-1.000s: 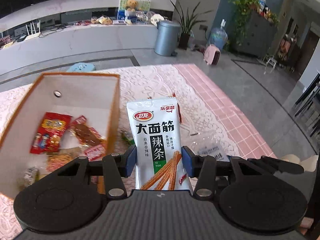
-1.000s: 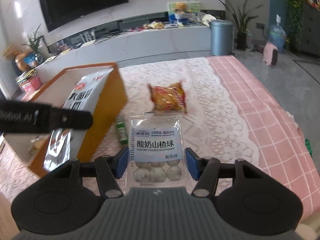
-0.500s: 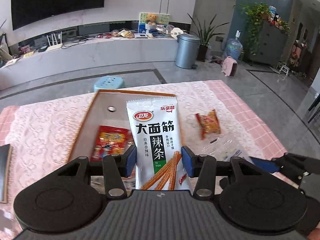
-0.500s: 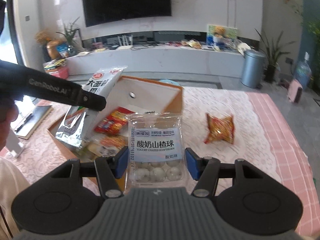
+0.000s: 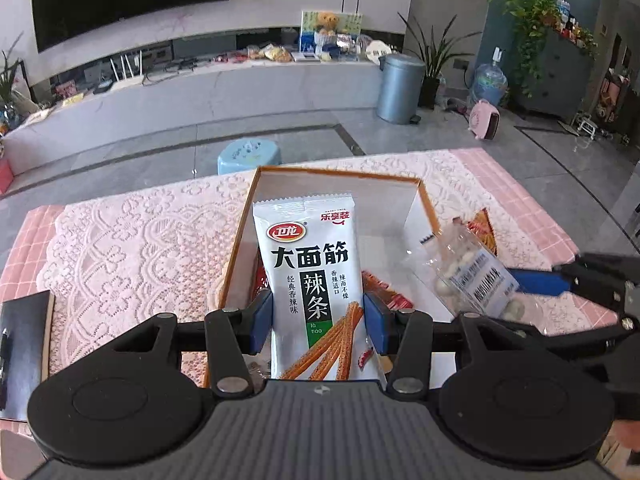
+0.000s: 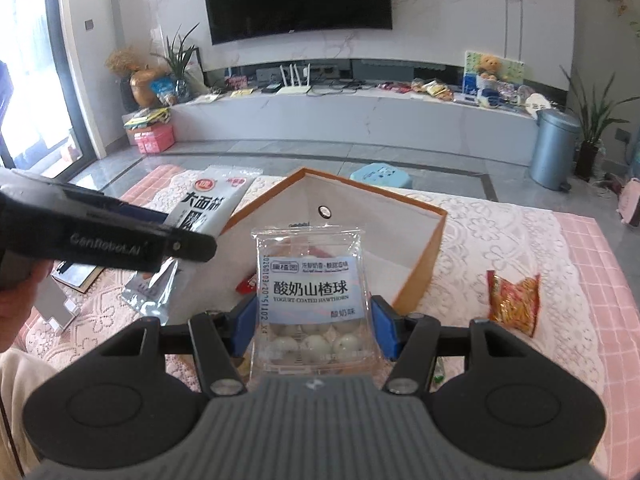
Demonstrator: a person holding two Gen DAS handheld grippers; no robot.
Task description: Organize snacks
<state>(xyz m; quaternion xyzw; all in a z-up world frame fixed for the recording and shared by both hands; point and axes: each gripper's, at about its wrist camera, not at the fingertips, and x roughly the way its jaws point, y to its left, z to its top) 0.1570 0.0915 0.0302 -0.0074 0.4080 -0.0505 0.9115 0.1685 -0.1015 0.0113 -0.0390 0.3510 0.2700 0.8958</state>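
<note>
- The left gripper [image 5: 318, 322] clamps its blue pads on a white foil packet of spicy gluten strips [image 5: 310, 276], held upright above the near end of the orange-rimmed cardboard box [image 5: 338, 172].
- The right gripper [image 6: 312, 326] pinches a clear bag of white yogurt-coated hawthorn balls [image 6: 310, 296] over the same box [image 6: 420, 276].
- A red-and-orange snack pouch [image 6: 512, 300] lies right of the box on the white lace tablecloth [image 6: 500, 240].
</note>
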